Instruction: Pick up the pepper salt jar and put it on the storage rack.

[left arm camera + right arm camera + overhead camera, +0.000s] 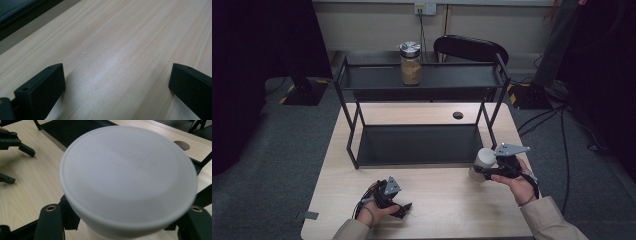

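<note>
My right gripper (480, 173) is shut on a white-lidded jar (484, 159) just in front of the right end of the black rack (419, 146). In the right gripper view the jar's round white lid (128, 177) sits close between the two black fingers (50, 220). My left gripper (401, 208) rests low over the table near the front edge, open, and its fingers (42, 87) stand wide apart over bare wood. A glass jar with a silver lid (410, 64) and tan contents stands on the rack's upper shelf (452, 76).
The two-shelf black rack takes up the middle and back of the wooden table (437, 200). A round cable hole (457, 115) lies behind its lower shelf. A black chair (469, 48) stands beyond the table. Cables (557, 120) run over the floor at right.
</note>
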### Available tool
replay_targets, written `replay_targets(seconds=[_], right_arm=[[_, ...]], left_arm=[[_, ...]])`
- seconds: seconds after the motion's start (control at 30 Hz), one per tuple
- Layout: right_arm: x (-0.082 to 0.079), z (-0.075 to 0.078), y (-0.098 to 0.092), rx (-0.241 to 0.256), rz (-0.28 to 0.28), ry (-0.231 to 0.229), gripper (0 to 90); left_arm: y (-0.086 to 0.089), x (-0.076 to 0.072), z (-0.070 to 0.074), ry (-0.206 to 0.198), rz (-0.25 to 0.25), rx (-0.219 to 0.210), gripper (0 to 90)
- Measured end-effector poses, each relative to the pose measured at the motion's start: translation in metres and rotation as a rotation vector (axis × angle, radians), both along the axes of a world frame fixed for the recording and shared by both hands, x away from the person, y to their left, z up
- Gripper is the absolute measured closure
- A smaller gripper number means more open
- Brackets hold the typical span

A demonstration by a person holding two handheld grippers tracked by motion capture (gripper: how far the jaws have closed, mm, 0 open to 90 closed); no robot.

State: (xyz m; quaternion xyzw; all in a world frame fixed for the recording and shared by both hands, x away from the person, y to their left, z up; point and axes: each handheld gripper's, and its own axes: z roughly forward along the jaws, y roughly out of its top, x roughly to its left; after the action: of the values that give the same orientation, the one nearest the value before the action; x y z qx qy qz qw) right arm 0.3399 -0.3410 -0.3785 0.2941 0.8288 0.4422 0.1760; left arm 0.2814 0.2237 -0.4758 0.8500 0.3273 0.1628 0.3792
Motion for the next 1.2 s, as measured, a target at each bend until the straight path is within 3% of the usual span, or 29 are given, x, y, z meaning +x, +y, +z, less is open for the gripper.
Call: replay_targets(seconds=[0.37,1.2], right_arm=[[0.006,0.029,0.005,-0.004,0.035,0.027,34.7],[0.021,0.093,0.023,-0.024,0.083,0.041,34.8]], left_arm=[[0.0,0.0,0.0,0.0,0.001,0.0,0.0],[0.0,0.0,0.0,0.0,0.0,0.0,0.0]])
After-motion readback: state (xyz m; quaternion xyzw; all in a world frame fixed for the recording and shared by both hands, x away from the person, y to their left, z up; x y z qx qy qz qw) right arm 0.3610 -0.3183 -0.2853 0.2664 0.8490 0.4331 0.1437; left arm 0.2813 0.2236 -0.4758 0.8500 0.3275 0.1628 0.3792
